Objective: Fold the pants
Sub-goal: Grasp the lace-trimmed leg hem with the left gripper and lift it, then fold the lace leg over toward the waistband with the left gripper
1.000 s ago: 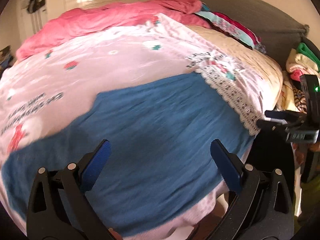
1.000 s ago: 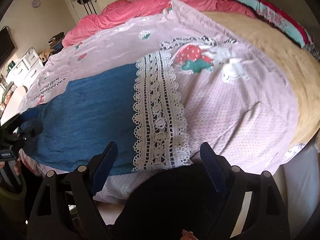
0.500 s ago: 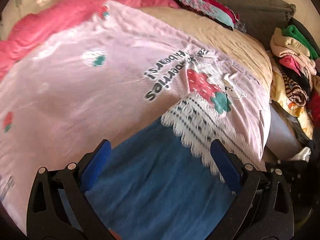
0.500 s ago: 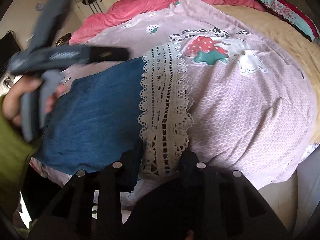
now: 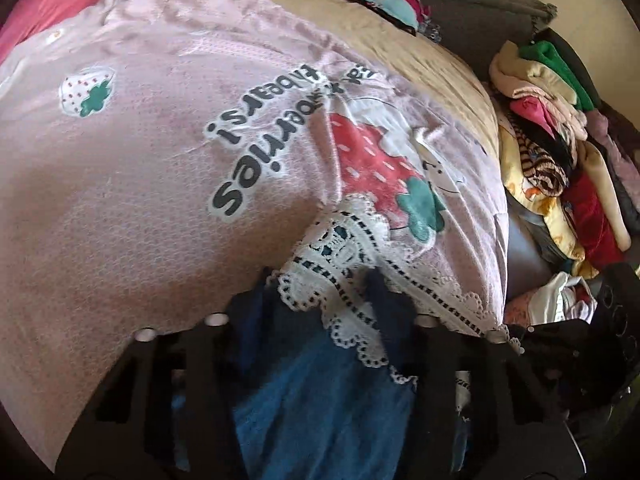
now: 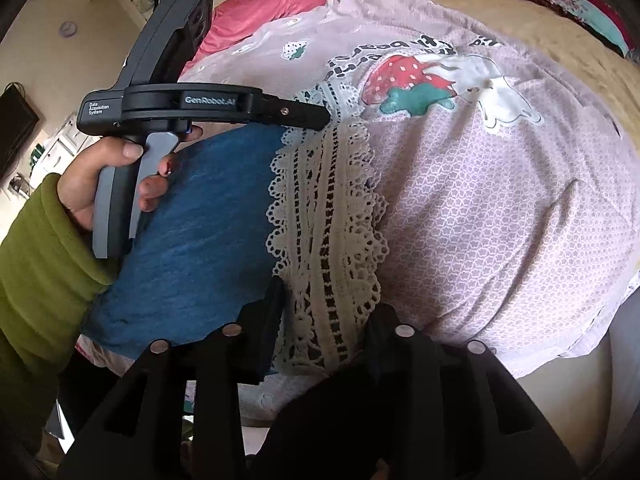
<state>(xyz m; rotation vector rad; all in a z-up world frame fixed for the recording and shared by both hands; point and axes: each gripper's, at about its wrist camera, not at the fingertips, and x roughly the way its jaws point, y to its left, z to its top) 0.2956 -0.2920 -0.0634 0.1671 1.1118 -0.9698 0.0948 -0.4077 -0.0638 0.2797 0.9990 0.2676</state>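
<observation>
While both jaws close, the left gripper [image 5: 320,300] and right gripper [image 6: 324,320] each pinch the pants' [image 6: 192,240] lace hem [image 6: 328,220].

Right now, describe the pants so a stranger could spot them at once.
On the bed, a pink strawberry-print blanket covers the near side. The pants lie flat on it by the near edge: plain blue fabric ending in a wide white lace trim.

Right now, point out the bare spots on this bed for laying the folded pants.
Free: the pink strawberry blanket left of the printed lettering, and the tan sheet beyond the strawberry print. Crowded: the clothes pile off the right edge, and the lace hem of the blue pants.
</observation>
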